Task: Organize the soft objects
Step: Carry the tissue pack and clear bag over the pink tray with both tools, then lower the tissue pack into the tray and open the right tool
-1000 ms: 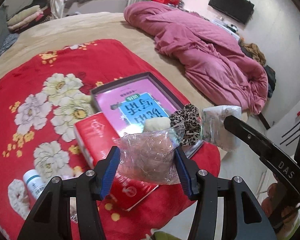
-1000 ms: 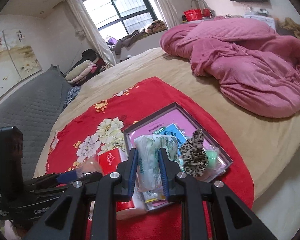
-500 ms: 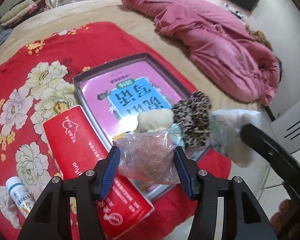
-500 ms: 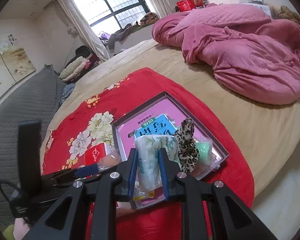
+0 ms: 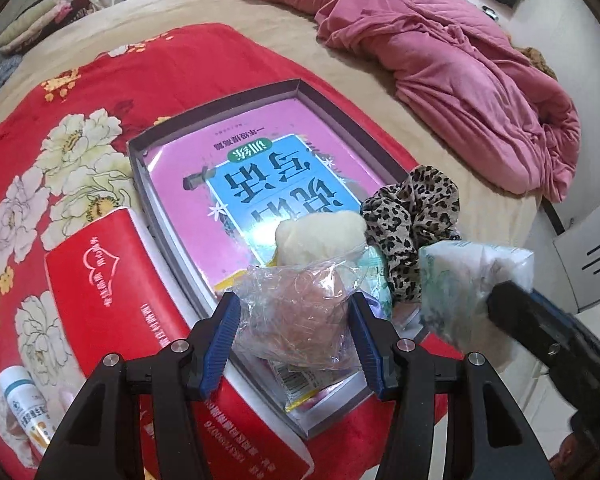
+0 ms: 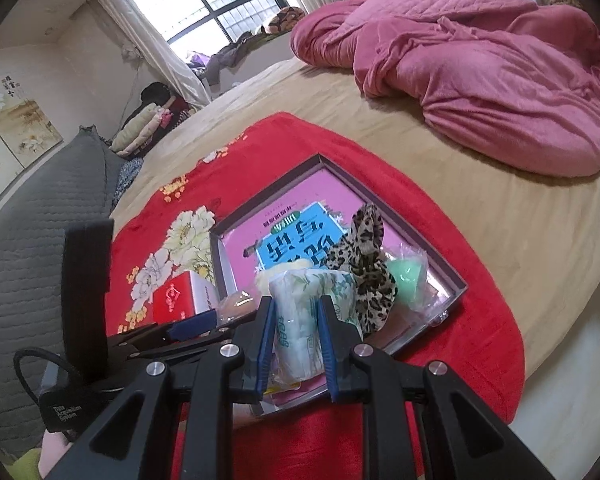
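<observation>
My left gripper (image 5: 294, 330) is shut on a clear plastic bag (image 5: 296, 312) with a pinkish soft thing inside, held over the near end of a grey tray (image 5: 140, 184) lined with a pink book. My right gripper (image 6: 296, 344) is shut on a floral tissue pack (image 6: 300, 320), also held over the tray's (image 6: 440, 256) near end; the pack shows in the left wrist view (image 5: 472, 288). In the tray lie a leopard-print scrunchie (image 5: 416, 216), a pale yellow fluffy piece (image 5: 320, 236) and a green bagged item (image 6: 408, 276).
A red tissue box (image 5: 112, 296) lies left of the tray on a red floral blanket (image 5: 60, 128). A small white bottle (image 5: 24, 404) lies at the near left. A pink duvet (image 6: 480, 64) is heaped across the bed. The bed's edge runs close on the right.
Both grippers have moved forward and lower over the tray's near end, each still holding its item. The tissue pack has come closer to the plastic bag.
</observation>
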Action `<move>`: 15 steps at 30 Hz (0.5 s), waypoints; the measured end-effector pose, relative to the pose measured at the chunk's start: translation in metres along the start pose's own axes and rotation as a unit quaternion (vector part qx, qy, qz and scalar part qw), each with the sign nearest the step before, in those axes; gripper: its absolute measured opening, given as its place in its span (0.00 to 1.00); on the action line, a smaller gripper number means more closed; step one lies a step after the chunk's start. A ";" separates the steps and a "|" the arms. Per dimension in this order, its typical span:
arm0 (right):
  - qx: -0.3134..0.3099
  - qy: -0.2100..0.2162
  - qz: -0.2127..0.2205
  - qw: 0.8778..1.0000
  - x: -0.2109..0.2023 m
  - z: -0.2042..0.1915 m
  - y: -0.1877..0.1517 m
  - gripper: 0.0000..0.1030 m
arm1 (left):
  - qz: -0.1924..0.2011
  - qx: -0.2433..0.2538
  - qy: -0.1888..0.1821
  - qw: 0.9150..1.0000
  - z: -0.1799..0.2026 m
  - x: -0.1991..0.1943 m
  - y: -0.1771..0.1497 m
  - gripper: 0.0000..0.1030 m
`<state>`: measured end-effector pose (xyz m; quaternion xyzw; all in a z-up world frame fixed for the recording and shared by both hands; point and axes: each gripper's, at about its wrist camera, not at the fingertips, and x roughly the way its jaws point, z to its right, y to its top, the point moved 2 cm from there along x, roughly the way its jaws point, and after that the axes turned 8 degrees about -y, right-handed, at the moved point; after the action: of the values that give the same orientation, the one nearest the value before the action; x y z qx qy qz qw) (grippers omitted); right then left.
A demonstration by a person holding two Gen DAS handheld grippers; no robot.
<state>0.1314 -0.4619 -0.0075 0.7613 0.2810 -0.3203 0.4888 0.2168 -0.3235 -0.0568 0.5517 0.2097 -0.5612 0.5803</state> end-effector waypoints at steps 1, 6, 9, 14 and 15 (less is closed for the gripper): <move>0.000 -0.002 -0.002 1.000 0.002 0.000 -0.001 0.21 | -0.001 -0.001 0.000 1.000 0.000 0.002 0.001 0.55; 0.000 -0.016 -0.017 1.000 0.017 0.003 -0.005 0.21 | -0.002 0.001 0.000 1.000 -0.002 0.009 0.006 0.55; 0.005 -0.026 -0.026 0.999 0.026 0.008 -0.007 0.21 | -0.003 -0.002 -0.002 1.000 -0.004 0.013 0.009 0.55; 0.012 -0.045 -0.030 0.998 0.037 0.014 -0.009 0.21 | 0.000 -0.002 -0.004 1.000 -0.006 0.015 0.011 0.56; 0.015 -0.047 -0.030 0.998 0.039 0.015 -0.009 0.21 | 0.000 -0.002 -0.004 1.000 -0.007 0.016 0.011 0.56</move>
<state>0.1470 -0.4678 -0.0469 0.7441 0.2754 -0.3742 0.4800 0.2337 -0.3272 -0.0678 0.5482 0.2079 -0.5632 0.5823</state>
